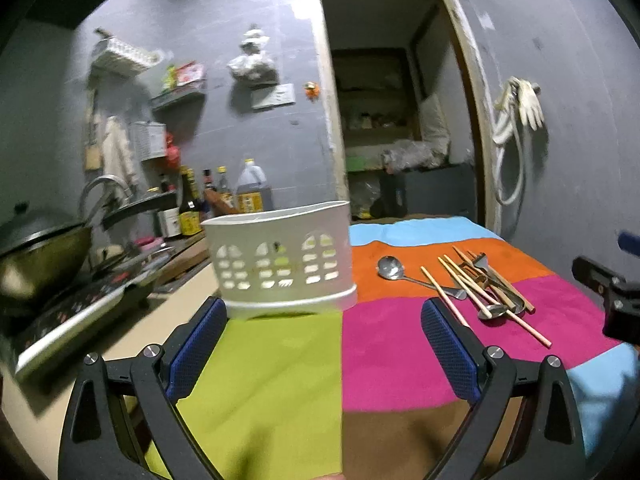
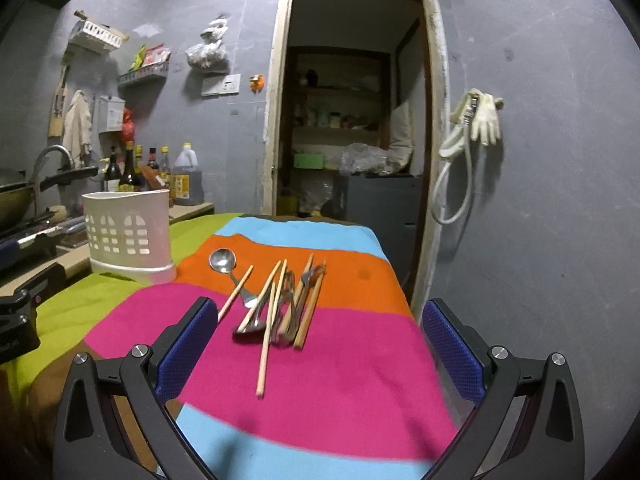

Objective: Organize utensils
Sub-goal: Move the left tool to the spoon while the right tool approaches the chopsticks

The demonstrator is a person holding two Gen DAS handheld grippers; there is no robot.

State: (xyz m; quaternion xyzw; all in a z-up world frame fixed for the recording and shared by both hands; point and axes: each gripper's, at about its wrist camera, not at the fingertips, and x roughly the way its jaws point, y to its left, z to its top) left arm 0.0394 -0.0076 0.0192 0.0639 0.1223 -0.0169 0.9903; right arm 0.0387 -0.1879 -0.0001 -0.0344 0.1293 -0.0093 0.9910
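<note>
Both your left tool (image 1: 324, 344) and right tool (image 2: 320, 344) gape empty; the white perforated plastic caddy (image 1: 282, 262) stands at the left tool's 12 o'clock.

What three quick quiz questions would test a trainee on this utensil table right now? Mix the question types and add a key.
1. True or false: the white holder already has chopsticks standing in it.
2. Which colour band of the cloth does the bowl of the lone spoon rest on: A green, B orange, C blue?
3. Fill in: both the left gripper and the right gripper are ____, holding nothing.

Key
1. False: no utensil shows above its rim; the chopsticks lie in the pile with the forks.
2. B.
3. Open.
</note>
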